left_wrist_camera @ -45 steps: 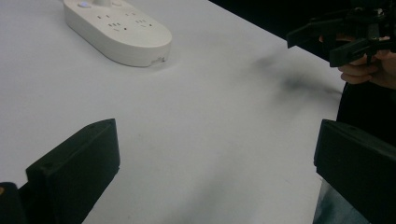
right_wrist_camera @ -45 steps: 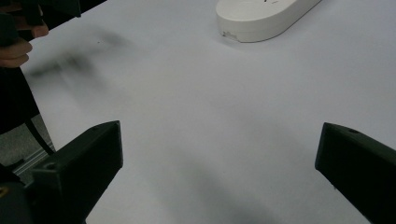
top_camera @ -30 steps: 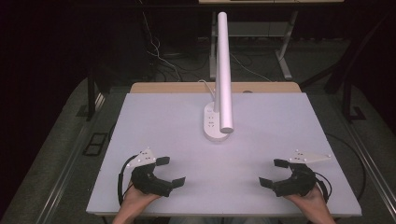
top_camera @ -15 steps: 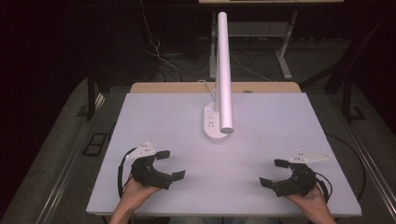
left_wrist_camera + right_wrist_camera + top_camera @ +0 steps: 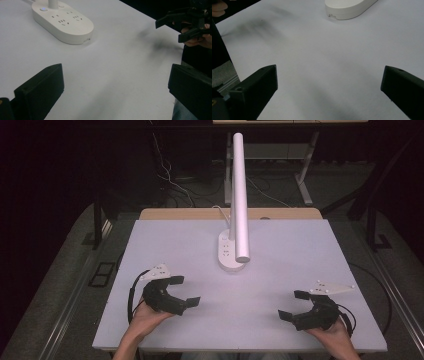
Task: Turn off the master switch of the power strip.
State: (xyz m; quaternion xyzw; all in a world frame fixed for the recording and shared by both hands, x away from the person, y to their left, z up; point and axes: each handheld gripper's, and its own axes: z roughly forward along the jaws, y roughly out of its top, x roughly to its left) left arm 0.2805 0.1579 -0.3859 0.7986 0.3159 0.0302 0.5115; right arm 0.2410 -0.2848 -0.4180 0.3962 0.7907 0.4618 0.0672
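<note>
My left gripper (image 5: 184,291) rests near the table's front left, held in a hand, jaws wide open with nothing between them. My right gripper (image 5: 295,304) sits at the front right, also open and empty. A white desk lamp stands mid-table: its oval base (image 5: 229,254) carries sockets and a button, and a long white tube head (image 5: 239,195) reaches toward me. In the left gripper view the lamp base (image 5: 62,21) lies ahead to the left and the right gripper (image 5: 185,27) shows at the far right. The right gripper view catches the base's edge (image 5: 348,8) at the top.
The white tabletop (image 5: 300,255) spreads between the grippers. A wooden strip (image 5: 190,213) runs along its back edge. Cables (image 5: 170,180) trail on the dark floor behind, with desk legs (image 5: 302,175) beyond.
My left gripper has shifted slightly forward and to the right, turning its jaws a little toward the middle. The right gripper has stayed put.
</note>
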